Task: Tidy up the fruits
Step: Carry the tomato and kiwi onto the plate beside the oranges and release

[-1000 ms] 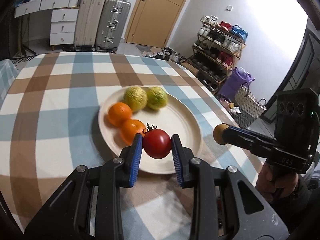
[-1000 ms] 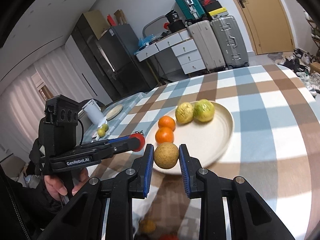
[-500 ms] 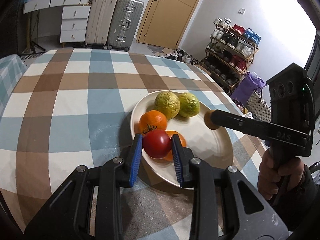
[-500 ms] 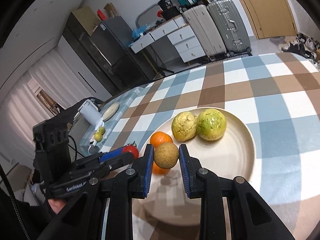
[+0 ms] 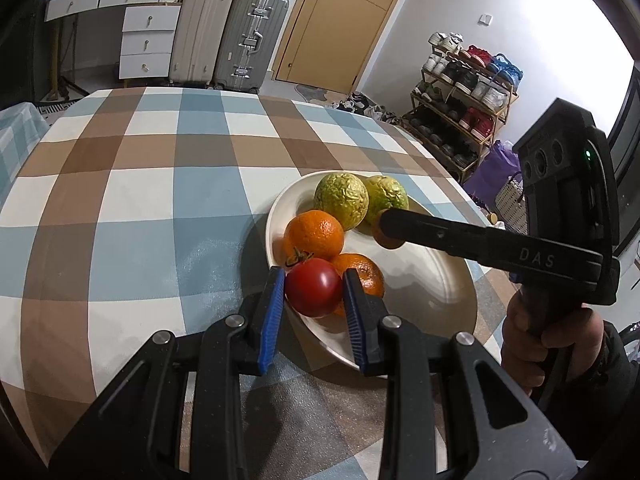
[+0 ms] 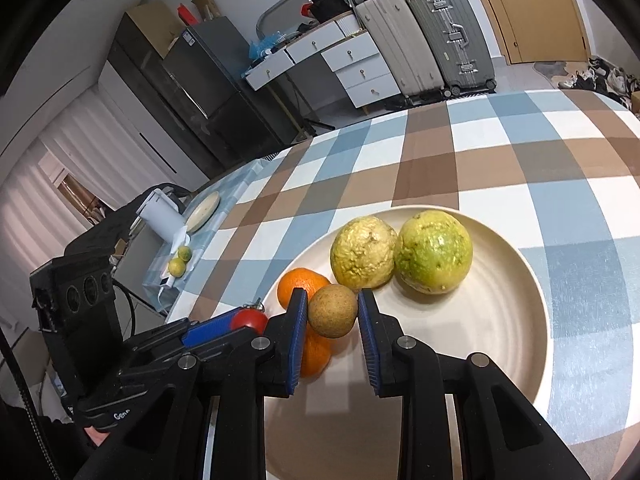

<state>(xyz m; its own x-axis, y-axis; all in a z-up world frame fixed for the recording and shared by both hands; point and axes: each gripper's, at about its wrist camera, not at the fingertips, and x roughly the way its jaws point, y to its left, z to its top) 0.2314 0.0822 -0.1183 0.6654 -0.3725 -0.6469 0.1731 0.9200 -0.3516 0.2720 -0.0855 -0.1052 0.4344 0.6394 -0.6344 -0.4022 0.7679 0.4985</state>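
A cream plate (image 5: 448, 304) (image 6: 500, 320) on the checked tablecloth holds two yellow-green fruits (image 5: 341, 200) (image 6: 434, 258) and two oranges (image 5: 315, 234) (image 6: 298, 284). My left gripper (image 5: 314, 294) is shut on a red tomato (image 5: 313, 287) (image 6: 249, 320) and holds it over the plate's near left rim, beside the oranges. My right gripper (image 6: 333, 316) is shut on a small brown round fruit (image 6: 333, 311) (image 5: 386, 236) and holds it above the plate, just in front of the yellow-green fruits.
The checked table (image 5: 132, 200) stretches to the left and back. A side table with a small plate (image 6: 204, 206), a white jug (image 6: 162, 218) and two limes (image 6: 180, 262) stands at the left. Suitcases (image 5: 228, 34) and a shoe rack (image 5: 464, 92) stand beyond.
Both grippers have moved forward over the plate with their fruit held. The tomato now hangs at the plate's left rim and the brown fruit is closer to the yellow-green fruits.
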